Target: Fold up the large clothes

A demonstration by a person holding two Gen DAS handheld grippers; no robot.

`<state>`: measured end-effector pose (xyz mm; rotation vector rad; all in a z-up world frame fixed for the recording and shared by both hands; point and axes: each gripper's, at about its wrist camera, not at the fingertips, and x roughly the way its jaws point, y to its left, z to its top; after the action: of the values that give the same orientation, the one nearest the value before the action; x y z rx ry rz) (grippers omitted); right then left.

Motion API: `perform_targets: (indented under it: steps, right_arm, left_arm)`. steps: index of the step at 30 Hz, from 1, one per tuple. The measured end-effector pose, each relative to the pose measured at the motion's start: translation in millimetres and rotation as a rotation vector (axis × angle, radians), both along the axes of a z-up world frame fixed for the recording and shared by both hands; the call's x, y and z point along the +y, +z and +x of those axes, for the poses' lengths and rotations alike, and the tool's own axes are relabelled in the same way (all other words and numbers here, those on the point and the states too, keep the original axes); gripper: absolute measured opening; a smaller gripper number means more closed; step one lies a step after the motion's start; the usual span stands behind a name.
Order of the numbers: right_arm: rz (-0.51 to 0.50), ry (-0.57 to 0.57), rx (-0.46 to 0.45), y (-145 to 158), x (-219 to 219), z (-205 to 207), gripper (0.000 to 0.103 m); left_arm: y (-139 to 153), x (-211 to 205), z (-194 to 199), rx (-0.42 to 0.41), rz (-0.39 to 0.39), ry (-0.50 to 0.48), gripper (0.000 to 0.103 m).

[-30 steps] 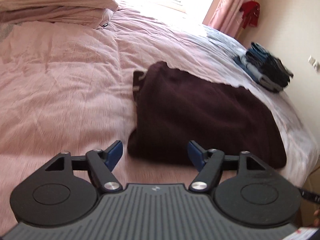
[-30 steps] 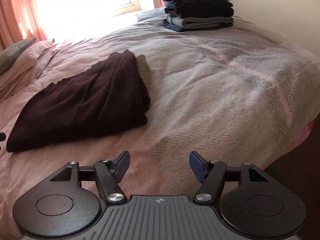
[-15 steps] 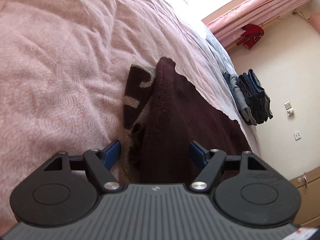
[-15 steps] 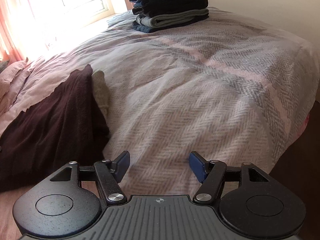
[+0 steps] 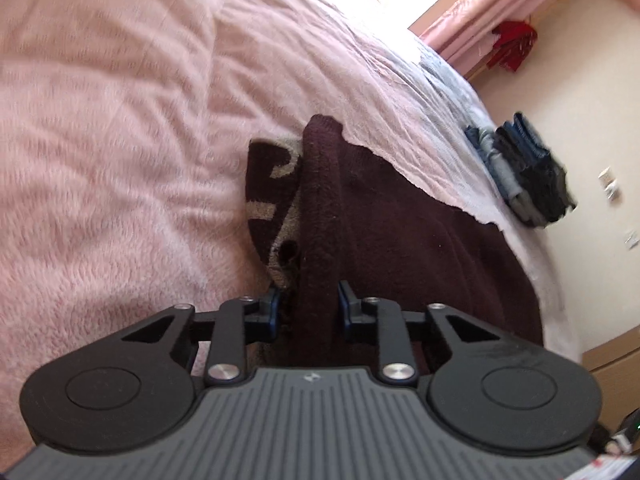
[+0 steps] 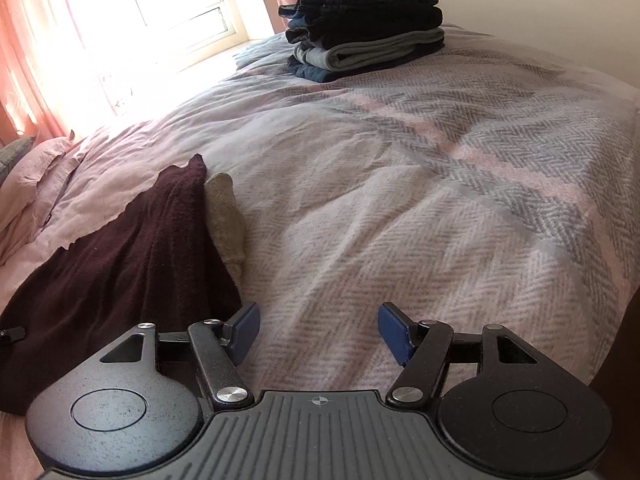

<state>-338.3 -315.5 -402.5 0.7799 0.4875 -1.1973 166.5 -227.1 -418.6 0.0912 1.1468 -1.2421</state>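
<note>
- Left wrist view, far left: pink bedcover (image 5: 120,140) fills the frame, wrinkled, image slightly blurred.
- Centre: dark maroon garment (image 5: 420,248) lies on the bed; a patterned maroon-and-beige layer shows at its left edge, and a thick fold ridge runs from the far tip down toward the camera.
- Left claw (image 5: 308,308): jaws narrow and closing, the fold ridge of the garment between the blue pads; both pads appear to touch the fabric.
- Right of garment: pale bedcover edge, then a stack of folded dark clothes (image 5: 524,176) near the bed's far side, well apart from the garment.
- Far right: cream wall with sockets; pink curtain (image 5: 480,12) and a red item (image 5: 512,46) hanging by it, upper right.
- Right wrist view, far left: bright window (image 6: 140,20), pink curtain, pillow edge.
- Left of centre: the same maroon garment (image 6: 120,264) lies with its raised edge pointing away from the camera; a grey-beige inner layer shows along its right side.
- Right claw (image 6: 319,332): jaws wide, nothing between the pads, only the bedcover below. Its left finger (image 6: 244,326) sits just beside the garment's near right corner; contact cannot be told.
- Centre to right: grey-and-pink herringbone blanket (image 6: 440,200) covers the bed.
- Upper centre-right: the folded stack stands on the bed's far end, near the window, well apart from the garment.
</note>
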Motion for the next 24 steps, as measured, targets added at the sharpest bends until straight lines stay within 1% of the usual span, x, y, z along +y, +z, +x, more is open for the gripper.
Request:
perform_targets:
  steps: [4, 6, 9, 11, 13, 14, 16, 18, 19, 20, 21, 22, 23, 24]
  right_arm:
    - [-0.007, -0.019, -0.018, 1.9, 1.3, -17.1, 0.063]
    - [-0.012, -0.035, -0.038, 4.4, 1.2, -27.6, 0.063]
    - [-0.028, -0.054, -0.062, 8.9, 1.5, -45.4, 0.063]
    - [-0.042, -0.07, -0.071, 11.8, 0.3, -58.6, 0.063]
    - [-0.05, -0.092, -0.083, 13.7, -0.2, -72.8, 0.063]
    - [-0.053, -0.107, -0.091, 14.9, 0.4, -82.2, 0.063]
    - [-0.056, -0.127, -0.1, 15.3, 0.6, -97.1, 0.063]
    - [-0.054, -0.149, -0.098, 14.3, 1.5, -112.0, 0.063]
    - [-0.049, -0.159, -0.094, 13.5, 2.0, -117.9, 0.063]
    - [-0.045, -0.166, -0.092, 12.9, 2.6, -123.6, 0.063]
    - [-0.044, -0.171, -0.091, 12.4, 3.7, -128.8, 0.063]
    - [-0.046, -0.174, -0.089, 12.5, 5.1, -133.1, 0.063]
    - [-0.05, -0.175, -0.085, 12.7, 6.7, -138.0, 0.063]
    - [-0.054, -0.174, -0.08, 12.6, 7.9, -140.8, 0.063]
  left_arm:
    - [44.3, -19.0, -39.6, -0.216, 0.095, -0.022, 0.02]
    - [68.1, -31.2, -67.2, -0.309, 0.11, -0.052, 0.02]
    - [101.6, -49.8, -113.6, -0.372, 0.084, -0.119, 0.019]
    - [120.1, -63.4, -153.4, -0.427, 0.042, -0.178, 0.019]
    - [133.6, -77.1, -195.4, -0.44, 0.002, -0.242, 0.019]
    - [135.9, -84.7, -217.5, -0.446, -0.011, -0.272, 0.019]
    - [128.9, -102.1, -260.9, -0.474, -0.011, -0.312, 0.019]
    - [107.8, -120.7, -300.6, -0.492, 0.021, -0.358, 0.021]
    - [91.3, -130.0, -318.2, -0.488, 0.054, -0.381, 0.022]
    - [68.9, -138.6, -334.9, -0.491, 0.099, -0.411, 0.028]
    - [48.9, -142.8, -347.0, -0.511, 0.131, -0.417, 0.031]
    - [34.5, -142.1, -358.6, -0.551, 0.137, -0.409, 0.036]
    - [27.1, -138.0, -367.1, -0.602, 0.116, -0.397, 0.041]
    - [25.3, -133.2, -372.8, -0.641, 0.092, -0.39, 0.042]
